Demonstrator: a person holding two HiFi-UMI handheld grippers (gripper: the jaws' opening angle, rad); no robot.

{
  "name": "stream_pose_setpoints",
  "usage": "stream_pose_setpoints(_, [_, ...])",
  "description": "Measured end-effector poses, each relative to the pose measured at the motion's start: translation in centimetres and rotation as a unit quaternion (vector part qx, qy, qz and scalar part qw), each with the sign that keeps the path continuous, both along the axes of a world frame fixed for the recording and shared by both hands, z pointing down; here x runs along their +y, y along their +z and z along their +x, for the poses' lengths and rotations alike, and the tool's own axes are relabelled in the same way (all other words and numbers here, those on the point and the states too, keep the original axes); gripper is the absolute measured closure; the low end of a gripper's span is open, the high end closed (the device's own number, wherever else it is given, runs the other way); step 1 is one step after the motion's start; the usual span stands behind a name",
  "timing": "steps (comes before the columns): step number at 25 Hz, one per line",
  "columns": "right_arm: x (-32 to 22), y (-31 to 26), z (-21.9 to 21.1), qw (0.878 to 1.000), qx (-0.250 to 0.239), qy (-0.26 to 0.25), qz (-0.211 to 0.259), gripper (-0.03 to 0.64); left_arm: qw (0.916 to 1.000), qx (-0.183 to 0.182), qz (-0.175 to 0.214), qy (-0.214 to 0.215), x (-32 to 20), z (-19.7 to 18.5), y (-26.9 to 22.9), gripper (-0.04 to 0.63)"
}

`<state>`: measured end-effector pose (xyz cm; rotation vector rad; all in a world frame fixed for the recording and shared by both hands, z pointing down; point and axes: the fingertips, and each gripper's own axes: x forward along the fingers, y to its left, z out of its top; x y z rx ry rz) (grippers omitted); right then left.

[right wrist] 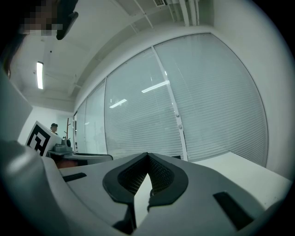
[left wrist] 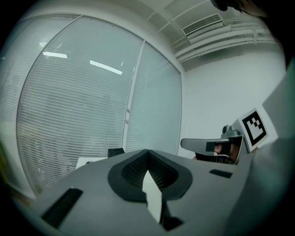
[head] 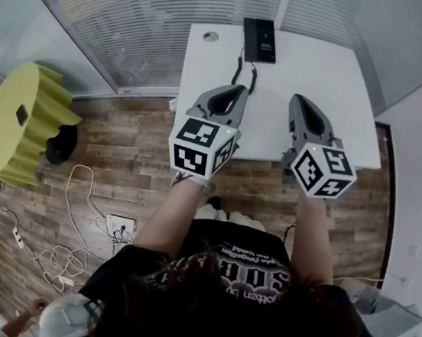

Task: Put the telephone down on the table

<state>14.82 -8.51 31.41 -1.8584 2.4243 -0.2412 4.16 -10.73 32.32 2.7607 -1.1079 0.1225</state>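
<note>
Left gripper [head: 235, 91] has its jaws pressed together with nothing between them; its own view shows the pads meeting at the tip, only blinds and wall beyond. Right gripper [head: 299, 100] is the same: jaws together, empty, confirmed in the right gripper view. Both are held out roughly level, side by side over the near part of the white desk [head: 324, 71], one in each of the person's hands. The telephone [head: 259, 39], black, sits at the far edge of the desk against the glass wall with blinds, well apart from both grippers. Its coiled cord [head: 245, 70] trails toward the near side and lies on the desk top. Whether the handset is on its cradle is too small to tell. Task status, judged: the telephone is already resting on the desk and neither gripper holds anything, so the put-down looks finished, or there is nothing in hand to put down at this moment. Nothing looks left to do beyond pulling the grippers clear. Off the desk: a yellow wavy-edged stool [head: 20, 123] at left, and white cables [head: 78, 185] and a power strip [head: 118, 226] on the wood floor [head: 122, 137].
</note>
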Motion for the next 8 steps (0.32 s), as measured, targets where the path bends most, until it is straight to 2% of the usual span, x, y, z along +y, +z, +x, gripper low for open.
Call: stream_pose_setpoints(8, [-0.08, -0.15, -0.13, 1.0, 0.0, -0.003, 0.0, 0.589, 1.0, -0.003, 0.001, 0.002, 0.1, 0.13, -0.09, 0.592])
